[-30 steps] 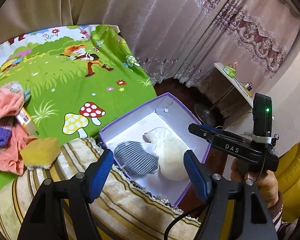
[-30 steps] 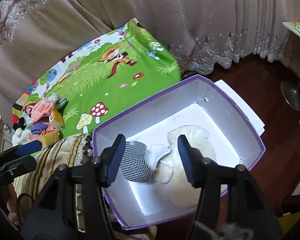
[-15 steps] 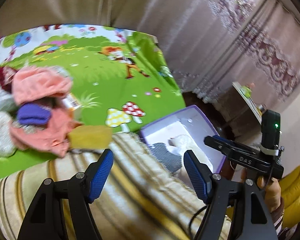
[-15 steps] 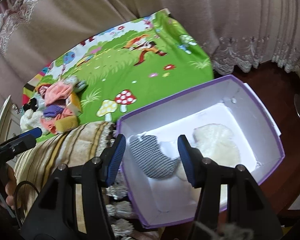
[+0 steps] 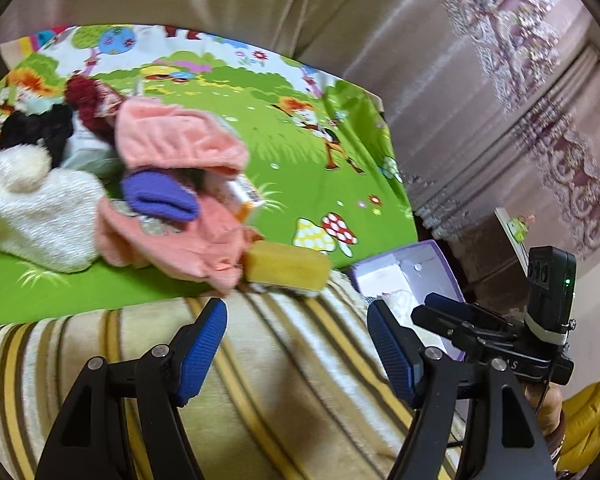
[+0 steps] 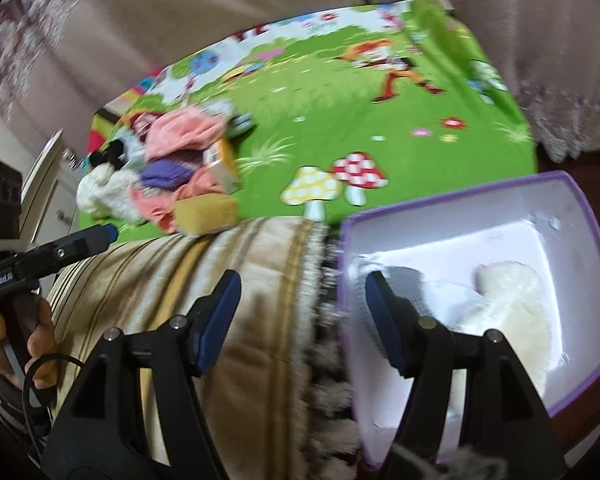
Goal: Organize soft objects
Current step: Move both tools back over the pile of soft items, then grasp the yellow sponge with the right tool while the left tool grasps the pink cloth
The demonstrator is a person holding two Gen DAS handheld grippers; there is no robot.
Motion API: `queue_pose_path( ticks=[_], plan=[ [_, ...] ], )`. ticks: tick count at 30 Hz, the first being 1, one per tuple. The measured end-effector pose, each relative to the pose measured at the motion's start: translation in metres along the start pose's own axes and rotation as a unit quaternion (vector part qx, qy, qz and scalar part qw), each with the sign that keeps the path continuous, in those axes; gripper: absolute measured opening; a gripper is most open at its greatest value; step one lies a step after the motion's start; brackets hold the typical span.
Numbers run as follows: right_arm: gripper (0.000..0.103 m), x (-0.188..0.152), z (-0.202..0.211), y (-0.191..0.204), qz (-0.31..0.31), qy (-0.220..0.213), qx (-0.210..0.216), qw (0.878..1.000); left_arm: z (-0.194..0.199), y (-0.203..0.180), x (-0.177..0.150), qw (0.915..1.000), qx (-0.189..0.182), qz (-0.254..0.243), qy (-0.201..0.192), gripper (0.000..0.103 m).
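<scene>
Here, in the left wrist view, the left gripper (image 5: 296, 344) is hanging open and empty over a striped blanket (image 5: 260, 380), with the pile of soft objects (image 5: 148, 184) lying at ten o'clock on the green mat (image 5: 300, 168) (a yellow sponge (image 5: 286, 266) touching its near edge). In the right wrist view, the right gripper (image 6: 300, 316) is gaping with nothing between its jaws, which have just been opening, while the purple box (image 6: 592, 264) at three o'clock is holding a checked piece (image 6: 408, 280) and a cream plush (image 6: 516, 300).

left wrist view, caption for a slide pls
Open left gripper above a striped blanket, facing a pile of soft clothes on a green cartoon mat.
</scene>
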State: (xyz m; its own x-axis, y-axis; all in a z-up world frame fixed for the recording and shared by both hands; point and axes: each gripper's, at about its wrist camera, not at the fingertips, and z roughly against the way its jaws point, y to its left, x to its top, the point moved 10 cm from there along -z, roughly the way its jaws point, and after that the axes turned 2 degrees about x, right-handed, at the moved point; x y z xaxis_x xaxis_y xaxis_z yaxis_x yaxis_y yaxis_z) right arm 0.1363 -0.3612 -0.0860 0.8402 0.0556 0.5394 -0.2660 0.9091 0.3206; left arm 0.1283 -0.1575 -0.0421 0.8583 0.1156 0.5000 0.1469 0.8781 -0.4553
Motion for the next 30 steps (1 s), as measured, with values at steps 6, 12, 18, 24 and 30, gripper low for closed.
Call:
queue_pose_path(
  ticks=[6, 12, 18, 24, 30],
  plan=[
    [0.076, 0.014, -0.026, 0.036, 0.047, 0.025, 0.020, 0.998, 0.011, 0.029, 0.007, 0.9993, 0.014, 0.030, -0.016, 0.073],
    [0.079, 0.025, -0.051, 0.066, 0.092, 0.048, 0.040, 0.994, 0.022, 0.058, 0.025, 0.9974, 0.022, 0.059, -0.034, 0.073],
    [0.079, 0.036, -0.074, 0.083, 0.114, 0.067, 0.049, 0.990, 0.019, 0.080, 0.065, 0.9953, 0.014, 0.086, -0.043, 0.073],
    [0.079, 0.043, -0.092, 0.088, 0.122, 0.083, 0.049, 0.988, -0.011, 0.098, 0.106, 0.9905, 0.006, 0.135, -0.026, 0.073],
    [0.079, 0.043, -0.109, 0.088, 0.125, 0.099, 0.054, 0.986, -0.041, 0.116, 0.124, 0.9866, 0.042, 0.158, -0.010, 0.073]
  ],
)
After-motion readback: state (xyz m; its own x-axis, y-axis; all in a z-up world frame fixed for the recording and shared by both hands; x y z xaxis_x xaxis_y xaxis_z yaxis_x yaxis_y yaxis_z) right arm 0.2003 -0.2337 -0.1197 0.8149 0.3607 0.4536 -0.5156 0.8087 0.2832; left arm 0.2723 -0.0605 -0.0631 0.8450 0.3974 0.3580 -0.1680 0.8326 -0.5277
